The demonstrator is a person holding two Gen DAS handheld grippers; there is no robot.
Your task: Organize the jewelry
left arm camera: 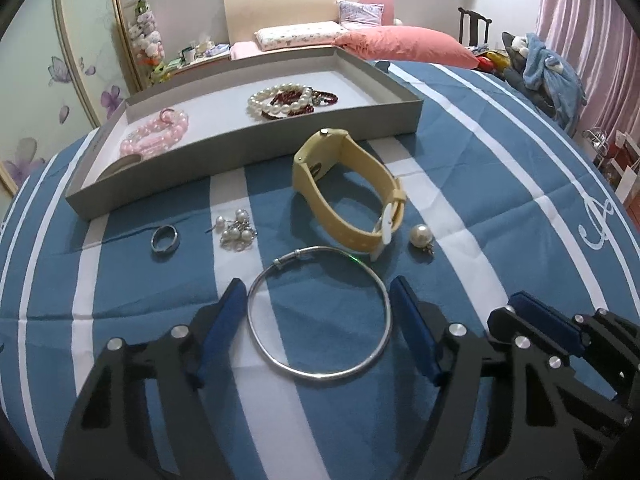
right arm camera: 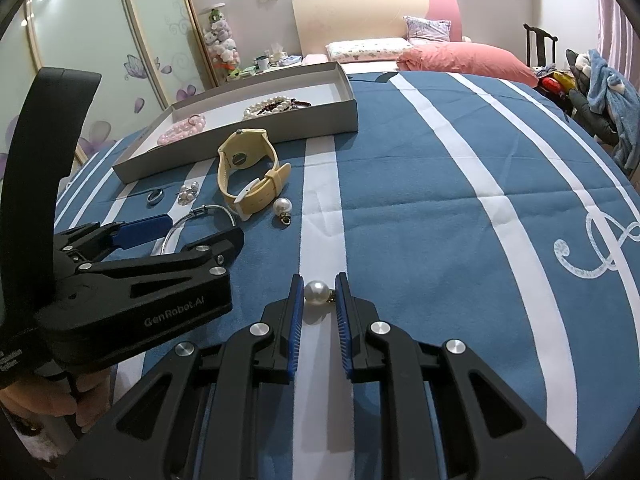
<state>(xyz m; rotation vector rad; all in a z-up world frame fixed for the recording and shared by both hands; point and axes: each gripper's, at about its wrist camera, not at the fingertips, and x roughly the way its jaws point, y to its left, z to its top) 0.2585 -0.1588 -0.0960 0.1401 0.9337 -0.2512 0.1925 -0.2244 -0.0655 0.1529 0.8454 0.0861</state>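
My left gripper [left arm camera: 318,292] is open, its blue fingers on either side of a silver bangle [left arm camera: 319,314] lying on the striped bedspread. Beyond it lie a yellow watch [left arm camera: 348,192], a pearl earring [left arm camera: 421,236], a pearl cluster [left arm camera: 237,231] and a silver ring [left arm camera: 165,238]. A grey tray [left arm camera: 248,140] holds a pink bead bracelet [left arm camera: 160,134] and pearl and red bracelets [left arm camera: 288,100]. My right gripper [right arm camera: 319,288] is shut on a second pearl earring [right arm camera: 317,291], low over the bedspread. The left gripper [right arm camera: 188,232] shows at the left of the right wrist view.
Pink pillows [left arm camera: 404,46] and a headboard [left arm camera: 280,4] lie behind the tray. A chair with blue clothes [left arm camera: 544,68] stands at the right. A wardrobe with flower decals [left arm camera: 48,80] is at the left. My right gripper's fingers [left arm camera: 548,324] show beside the left one.
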